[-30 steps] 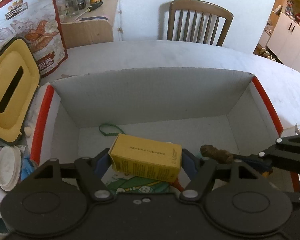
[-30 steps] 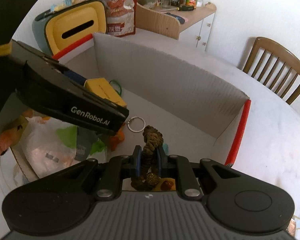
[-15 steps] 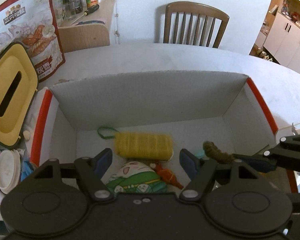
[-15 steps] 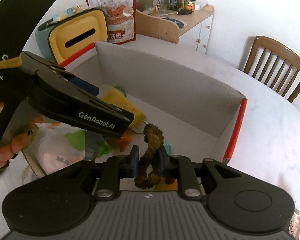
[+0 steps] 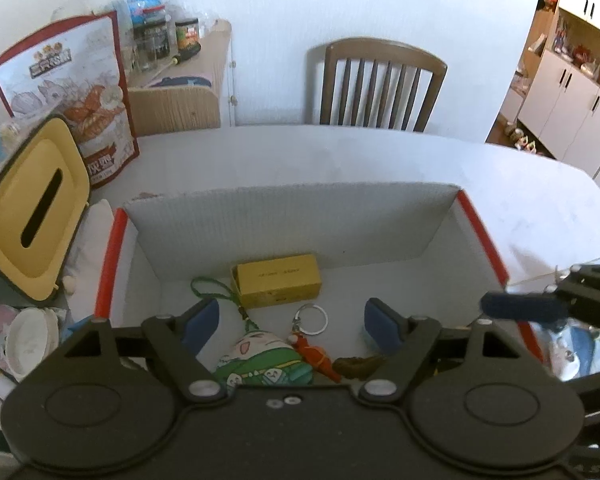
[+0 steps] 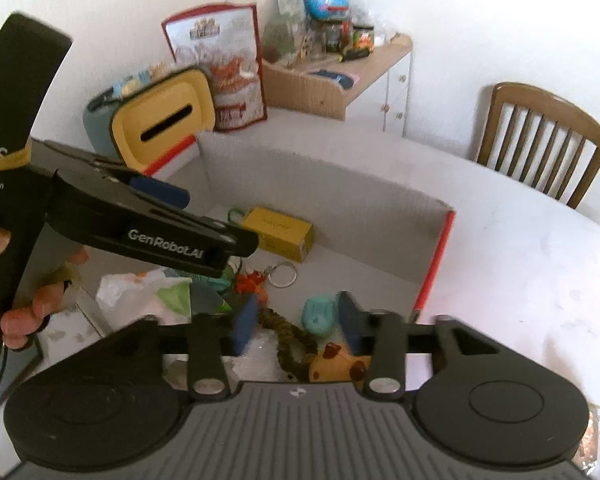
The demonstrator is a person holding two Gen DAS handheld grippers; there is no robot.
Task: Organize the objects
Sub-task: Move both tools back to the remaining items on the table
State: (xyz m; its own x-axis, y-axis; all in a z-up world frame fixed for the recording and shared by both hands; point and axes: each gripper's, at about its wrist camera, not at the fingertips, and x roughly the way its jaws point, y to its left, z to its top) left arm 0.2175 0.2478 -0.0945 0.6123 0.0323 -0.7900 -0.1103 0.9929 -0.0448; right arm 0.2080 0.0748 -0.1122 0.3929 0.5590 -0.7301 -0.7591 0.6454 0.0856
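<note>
An open cardboard box (image 5: 340, 220) (image 6: 320, 184) with red-edged flaps sits on the table. On its floor lie a yellow carton (image 5: 278, 286) (image 6: 278, 233), a green plush charm (image 5: 260, 364), an orange keyring figure (image 5: 316, 354) and a brown braided cord (image 5: 356, 365) (image 6: 290, 338). My left gripper (image 5: 290, 326) hovers open above the box with nothing between its fingers. My right gripper (image 6: 296, 326) is open too, the braided cord lying loose below it. A teal item (image 6: 318, 316) rests beside the cord.
A yellow-lidded tissue box (image 5: 32, 216) and a snack bag (image 5: 72, 92) stand left of the box. A wooden chair (image 5: 380, 84) is behind the table, a cluttered side cabinet (image 5: 180, 88) at the back left. A person's hand (image 6: 24, 308) holds the left gripper's handle.
The left gripper let go of the yellow carton, which now lies on the box floor, and pulled back. The right gripper opened and dropped the braided cord into the box.
</note>
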